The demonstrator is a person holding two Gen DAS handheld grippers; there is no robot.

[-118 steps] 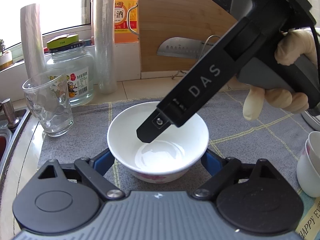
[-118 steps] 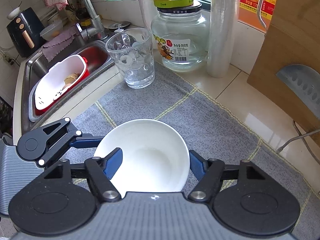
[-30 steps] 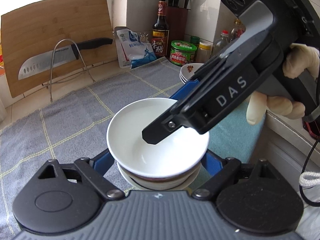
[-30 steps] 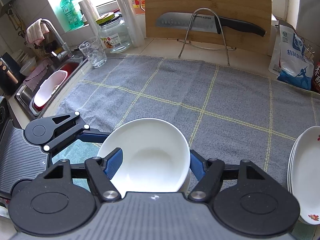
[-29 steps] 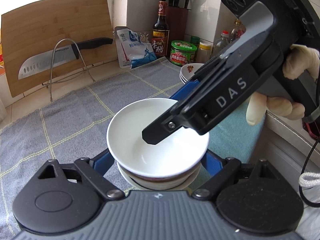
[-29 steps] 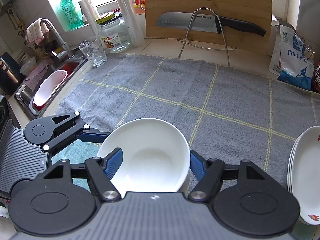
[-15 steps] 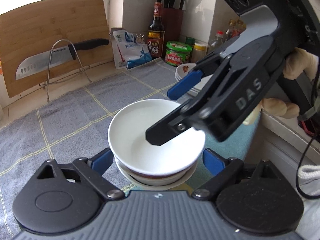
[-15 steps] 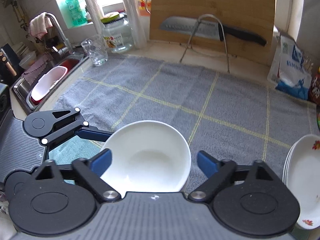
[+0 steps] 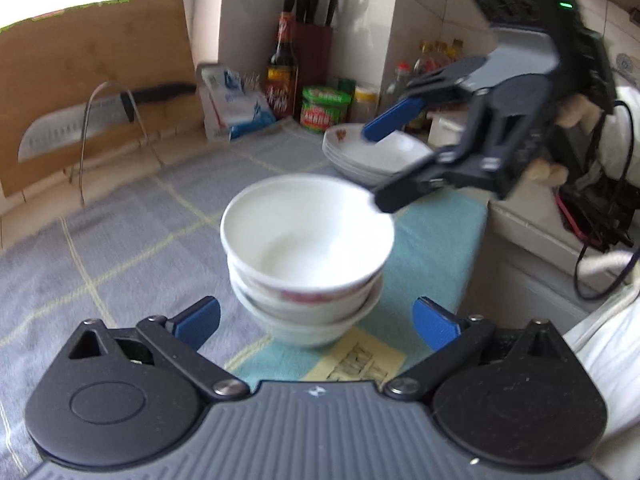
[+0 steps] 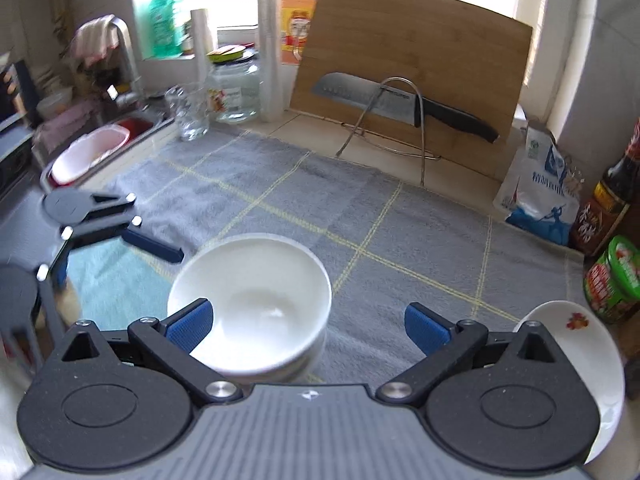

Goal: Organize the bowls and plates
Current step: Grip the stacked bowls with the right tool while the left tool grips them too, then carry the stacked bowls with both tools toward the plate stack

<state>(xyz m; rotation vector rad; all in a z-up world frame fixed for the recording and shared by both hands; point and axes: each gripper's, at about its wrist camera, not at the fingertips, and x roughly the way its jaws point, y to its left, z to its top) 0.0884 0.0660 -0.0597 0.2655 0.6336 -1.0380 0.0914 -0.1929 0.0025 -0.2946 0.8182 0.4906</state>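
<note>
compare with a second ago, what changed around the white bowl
Both grippers let go: the right gripper, then clamped on the white ceramic bowl's rim, has just been opening and pulled away toward the stack of white plates; the left gripper widened and backed off. The bowl stays nested on the bowl stack.

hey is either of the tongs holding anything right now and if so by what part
Nothing is held. The left tongs and right tongs have just opened wide; the top bowl rests free on the bowl stack.

The lowest bowl [image 9: 308, 330] in the stack is mostly hidden — only its side peeks out. Right of the right hand-held gripper [image 10: 308, 322], the plate stack [image 10: 584, 364] runs off-frame — sink clutter blurs.
</note>
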